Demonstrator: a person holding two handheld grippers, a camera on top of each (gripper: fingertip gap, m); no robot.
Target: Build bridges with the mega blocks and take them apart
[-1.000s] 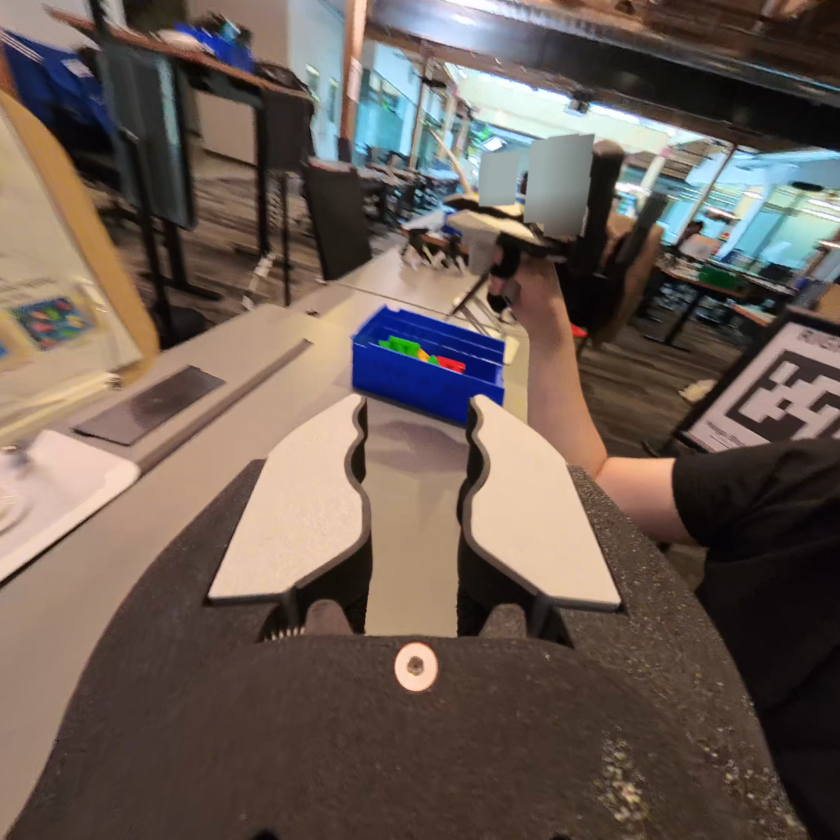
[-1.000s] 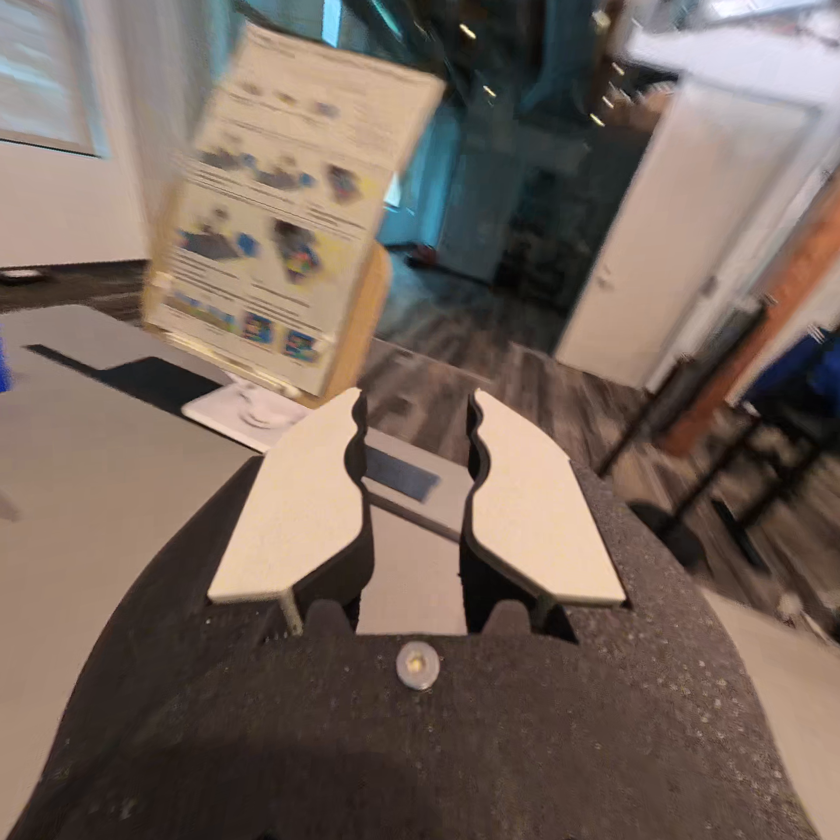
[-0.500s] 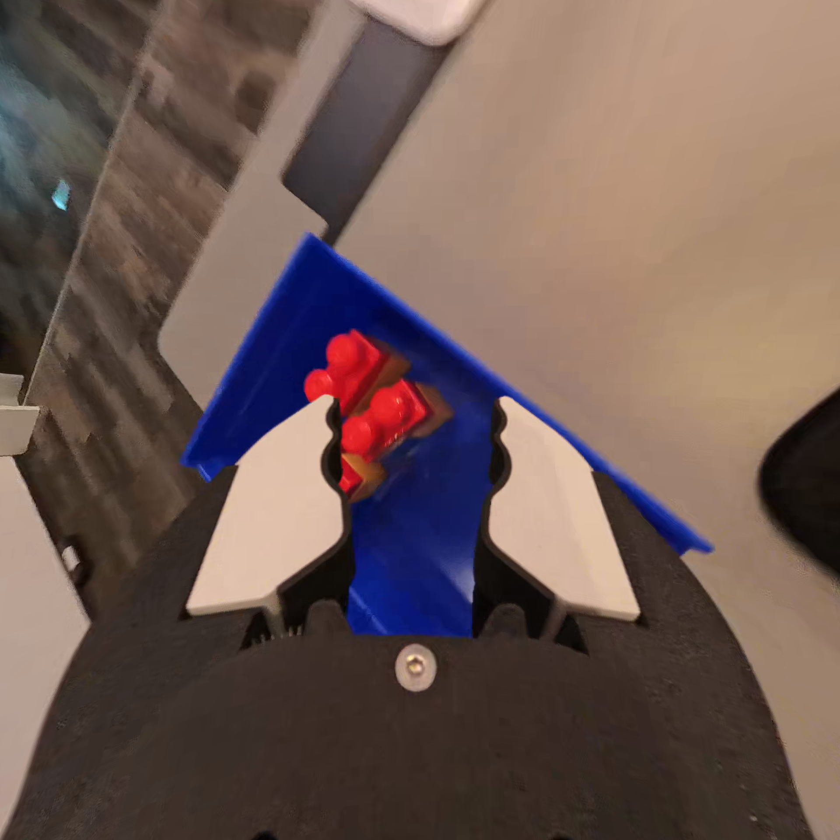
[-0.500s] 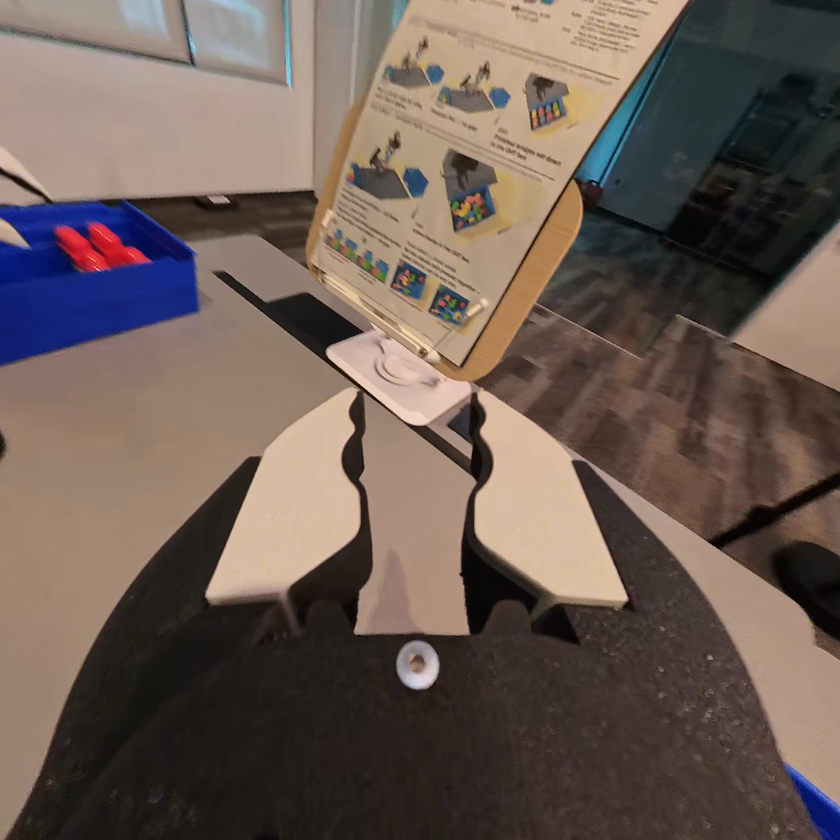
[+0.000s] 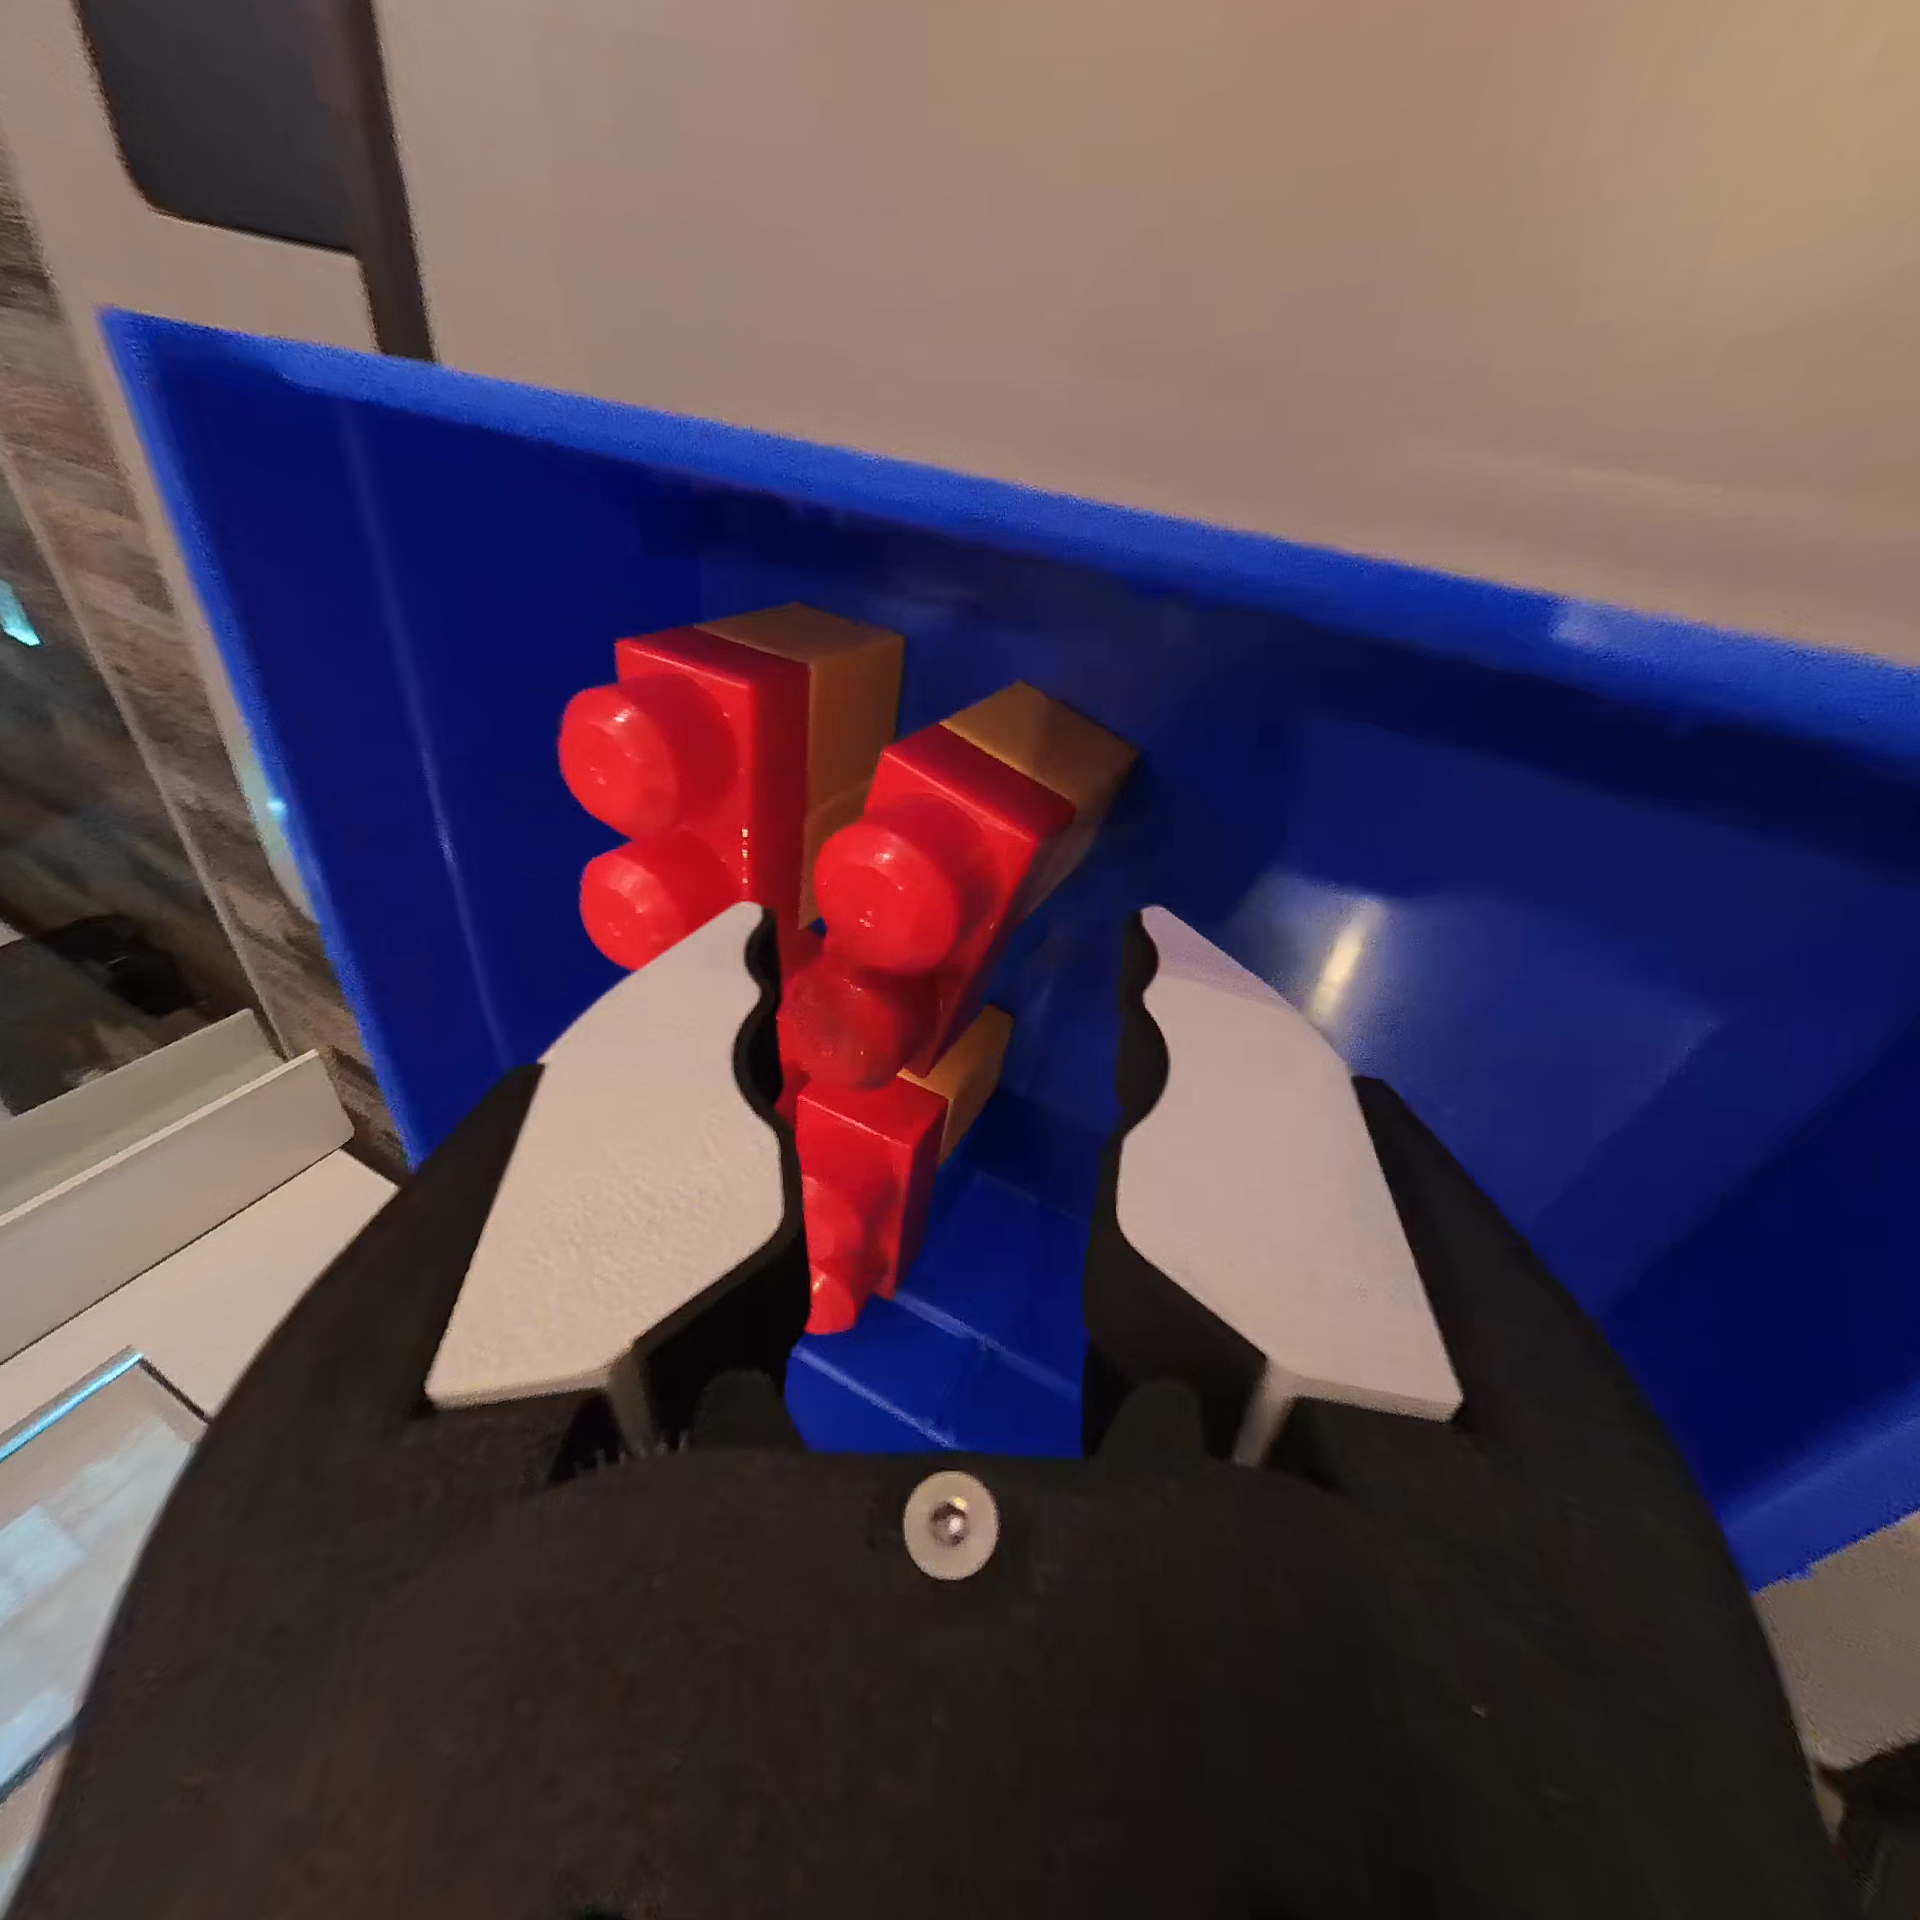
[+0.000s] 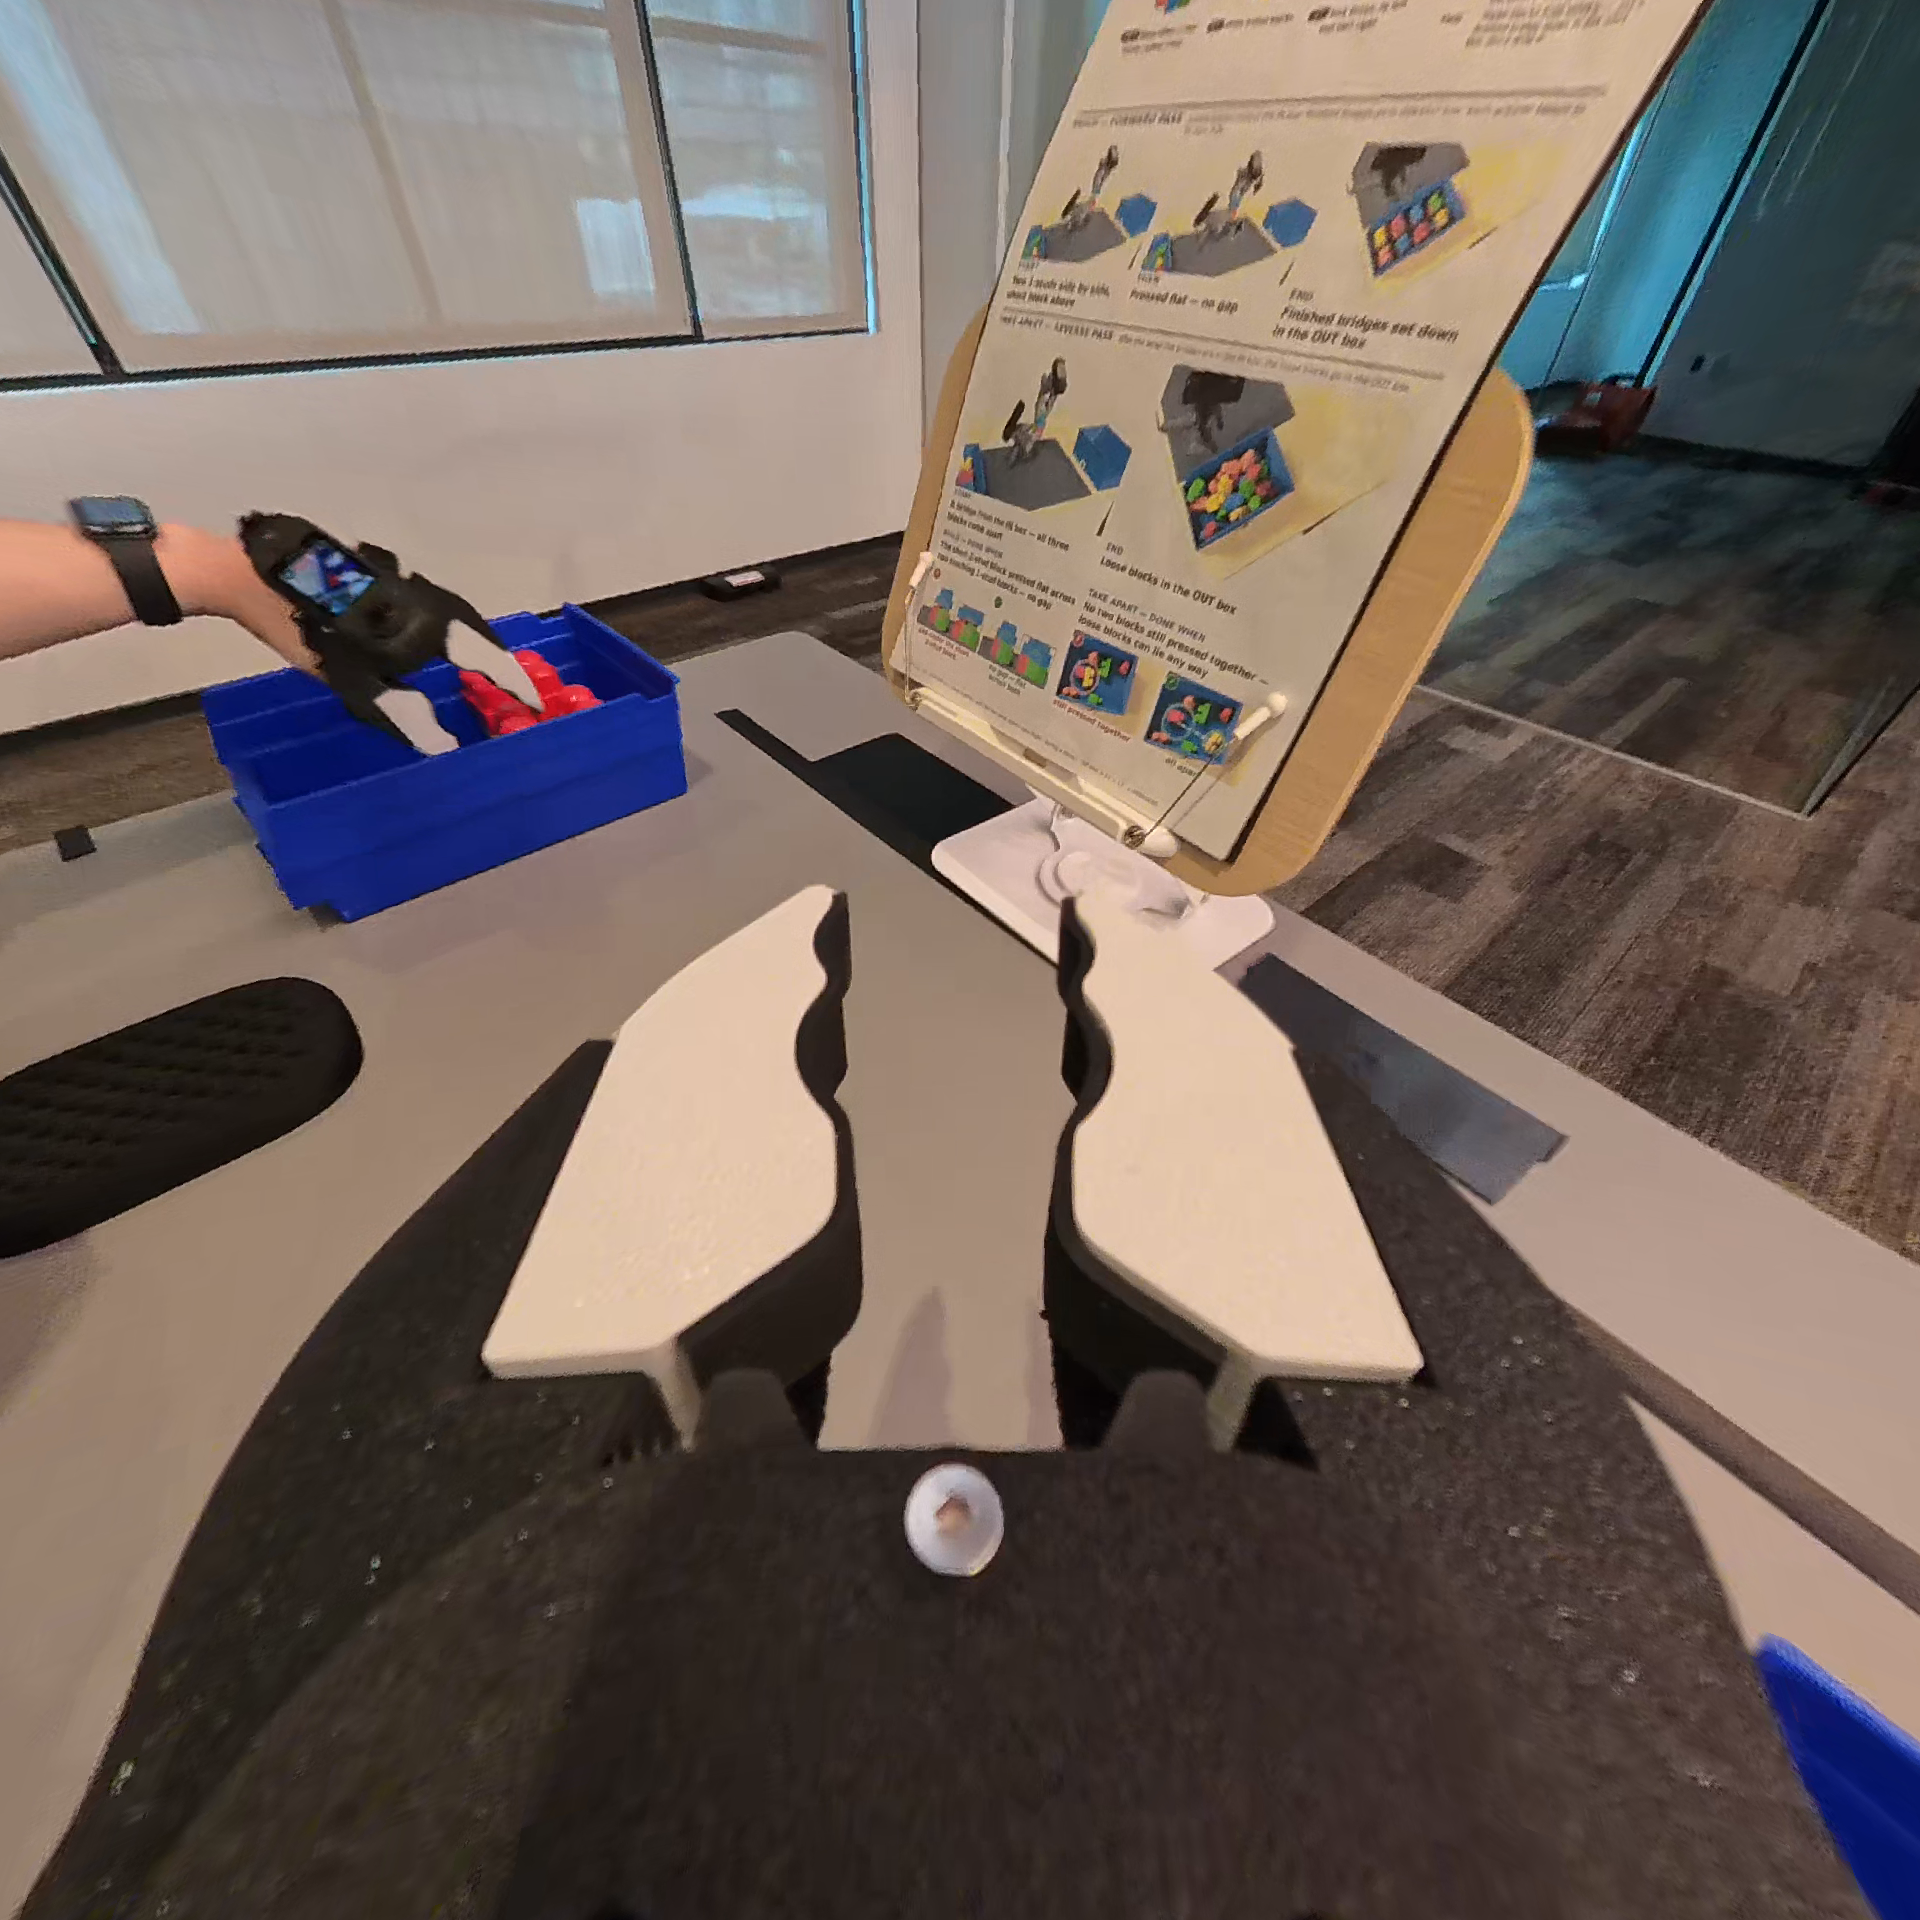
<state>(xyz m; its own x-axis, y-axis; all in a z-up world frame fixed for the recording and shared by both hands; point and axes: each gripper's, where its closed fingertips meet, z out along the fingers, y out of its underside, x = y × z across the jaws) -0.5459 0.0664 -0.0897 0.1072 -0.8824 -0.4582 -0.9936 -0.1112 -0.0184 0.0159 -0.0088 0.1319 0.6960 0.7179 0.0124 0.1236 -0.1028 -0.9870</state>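
Since the earlier frames I have swung my left tool [image 5: 945, 935] from a level look along the desk down into the blue bin [image 5: 1558, 665], and the red blocks [image 5: 894, 883] that were small and far now fill the space just ahead of its fingers; my right tool [image 6: 945, 914] has turned from the room back toward the desk and levelled out.

Nearest to me, the left tool is spread wide and grips nothing. Its left finger [image 5: 623, 1132] lies beside the closest red block, perhaps brushing it, though I cannot be sure of contact; its right finger [image 5: 1278, 1174] stands clear over the bin floor. The red blocks sit on orange pieces [image 5: 852, 686] as joined bridges, packed close together at the left end of the bin, against its far wall.

To do this pick well, I judge I should shift right so one bridge sits centred between the fingers, go deeper, and close on its flat sides rather than on the round studs, so that the neighbours are not dragged out with it.

The right tool is likewise released and empty, hovering over bare grey desk [image 6: 520, 997]. Beyond it stand a black mat [image 6: 156, 1101] at left and an instruction board [image 6: 1247, 416] on a white stand at far right.
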